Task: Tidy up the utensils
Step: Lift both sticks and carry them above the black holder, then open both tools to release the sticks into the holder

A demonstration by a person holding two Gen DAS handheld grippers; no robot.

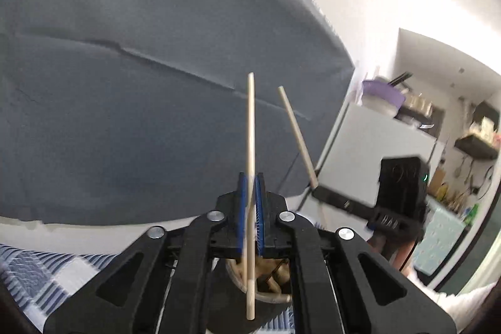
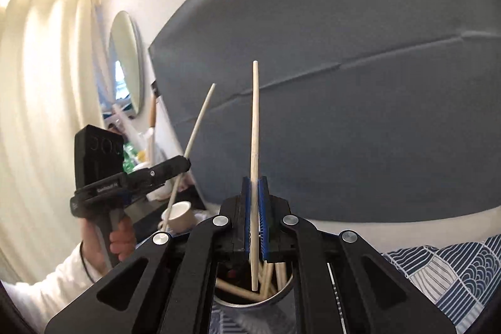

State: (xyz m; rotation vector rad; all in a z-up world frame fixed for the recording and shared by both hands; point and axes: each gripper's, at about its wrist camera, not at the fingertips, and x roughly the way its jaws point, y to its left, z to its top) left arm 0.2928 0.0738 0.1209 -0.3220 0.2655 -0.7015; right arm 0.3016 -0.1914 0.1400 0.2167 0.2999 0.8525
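Observation:
In the left wrist view my left gripper (image 1: 250, 179) is shut on a pale wooden chopstick (image 1: 250, 130) that stands nearly upright between the blue pads. Its lower end hangs over a round holder (image 1: 269, 299) with several chopsticks inside. To the right, my right gripper (image 1: 314, 188) pinches a second chopstick (image 1: 296, 133) that leans left. The right wrist view shows the right gripper (image 2: 254, 180) shut on its chopstick (image 2: 254, 121) above the metal holder (image 2: 286, 291). The left gripper (image 2: 187, 161), held by a hand (image 2: 120, 237), grips the other chopstick (image 2: 198, 124).
A large grey cloth backdrop (image 1: 141, 68) fills the space ahead. A blue-and-white patterned tablecloth (image 2: 444, 274) covers the table. A white cup (image 2: 180, 213) stands at the left, beyond it a round mirror (image 2: 125, 58). A white fridge (image 1: 375, 152) and kitchen shelves are at the right.

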